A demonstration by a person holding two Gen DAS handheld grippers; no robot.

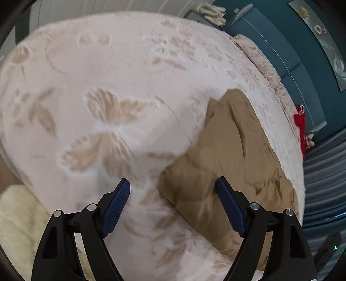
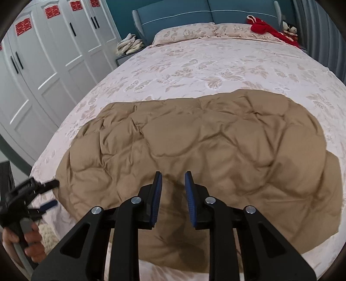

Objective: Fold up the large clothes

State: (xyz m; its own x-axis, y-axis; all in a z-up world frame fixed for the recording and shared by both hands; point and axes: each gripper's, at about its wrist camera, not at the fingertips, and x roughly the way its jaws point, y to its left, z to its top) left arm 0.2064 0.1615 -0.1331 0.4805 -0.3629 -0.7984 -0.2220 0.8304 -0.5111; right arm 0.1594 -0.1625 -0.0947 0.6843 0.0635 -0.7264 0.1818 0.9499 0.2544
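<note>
A large tan quilted garment [image 2: 205, 140] lies spread flat across the near half of a bed; in the left wrist view the tan garment [image 1: 233, 151] fills the right side. My right gripper [image 2: 173, 174] hovers over its near middle, open with a narrow gap and nothing between the pads. My left gripper [image 1: 173, 180] is open wide above the bedspread at the garment's left corner, and its right finger [image 1: 227, 201] is over the tan fabric. In the right wrist view the left gripper [image 2: 46, 193] shows at the garment's left edge, held by a hand [image 2: 28, 244].
The bedspread [image 2: 216, 64] is pale pink with butterfly patterns. Pillows [image 2: 194, 32], a red item [image 2: 266, 28] and a blue headboard [image 2: 205, 13] are at the far end. White wardrobes [image 2: 43, 64] stand on the left, beside a nightstand with a cloth pile [image 2: 129, 44]. A cream rug [image 1: 17, 220] lies on the floor.
</note>
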